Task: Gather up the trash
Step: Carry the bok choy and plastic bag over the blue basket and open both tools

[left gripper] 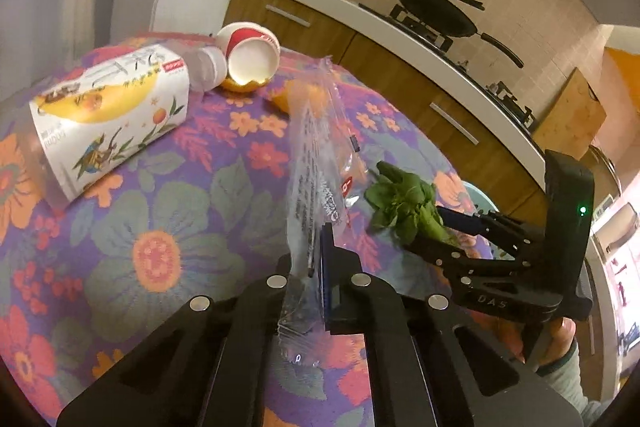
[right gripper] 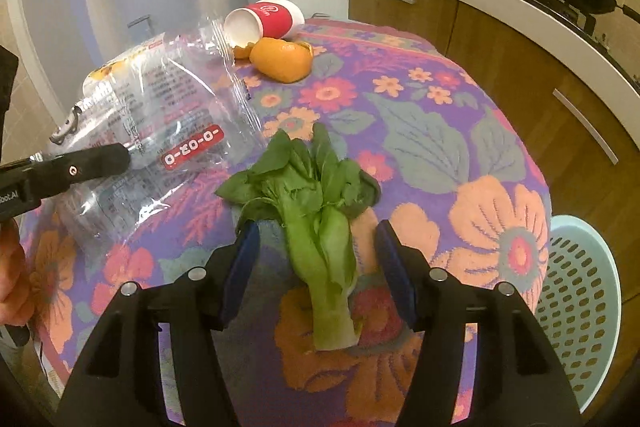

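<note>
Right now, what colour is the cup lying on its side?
The cup is white with a red band, seen best in the right wrist view.

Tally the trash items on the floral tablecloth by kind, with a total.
Plastic bottle: 1
Paper cup: 1
Orange peel pieces: 2
Clear plastic bag, held in the left gripper: 1
Leafy green vegetable, between the open fingers of the right gripper: 1
Total: 6
</note>
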### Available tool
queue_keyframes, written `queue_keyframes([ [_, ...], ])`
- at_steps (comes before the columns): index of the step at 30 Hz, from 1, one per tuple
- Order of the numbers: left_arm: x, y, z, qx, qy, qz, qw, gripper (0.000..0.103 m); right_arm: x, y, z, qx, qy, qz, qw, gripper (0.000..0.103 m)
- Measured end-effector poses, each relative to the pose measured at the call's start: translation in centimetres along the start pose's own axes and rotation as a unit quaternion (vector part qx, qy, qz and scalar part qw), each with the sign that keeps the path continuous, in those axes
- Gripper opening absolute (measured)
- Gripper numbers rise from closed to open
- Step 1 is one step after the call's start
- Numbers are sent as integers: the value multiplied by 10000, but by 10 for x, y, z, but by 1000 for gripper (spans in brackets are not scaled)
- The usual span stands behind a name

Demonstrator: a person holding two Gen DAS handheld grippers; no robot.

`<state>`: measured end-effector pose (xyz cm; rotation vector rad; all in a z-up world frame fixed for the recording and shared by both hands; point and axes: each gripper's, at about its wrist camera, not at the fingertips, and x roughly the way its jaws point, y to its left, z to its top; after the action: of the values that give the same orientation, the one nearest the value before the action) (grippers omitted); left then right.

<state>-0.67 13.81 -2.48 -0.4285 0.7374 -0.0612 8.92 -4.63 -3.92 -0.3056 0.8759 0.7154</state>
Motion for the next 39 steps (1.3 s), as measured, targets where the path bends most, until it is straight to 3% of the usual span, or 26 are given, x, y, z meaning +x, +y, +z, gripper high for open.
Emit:
queue_keyframes([
  [2,-2,-5,2,32,-49,-71,10000,1,-2,1,-3,-29,-20,-177,9998,38],
  [3,-4,-8,3,55,-84,-106,9999,0,-5,2,-5,-62,-52,-205,9998,24],
  [4,-4,-11,5,75,-104,-133,9998,0,-8,0,-7,-22,-85,-135,9999,22],
  [9,0,-33,14,280,-126,-245,9992,0,-19,-15,-16,302,-272,-199,9990,21],
  [15,17,-70,23,610,-45,-489,9969,0,-58,-68,-37,1130,-726,-355,9903,21],
  [20,37,-112,29,1056,27,-642,9923,0,-80,-116,-63,1635,-859,-602,9810,21],
  [27,76,-175,30,1528,184,-880,9842,0,-88,-176,-97,2172,-809,-1109,9664,21],
  [32,115,-211,24,1679,504,-1032,9791,0,-81,-209,-116,2465,-625,-1387,9571,21],
  [39,164,-248,10,1815,997,-1109,9720,0,-65,-243,-138,2963,-344,-1468,9431,22],
])
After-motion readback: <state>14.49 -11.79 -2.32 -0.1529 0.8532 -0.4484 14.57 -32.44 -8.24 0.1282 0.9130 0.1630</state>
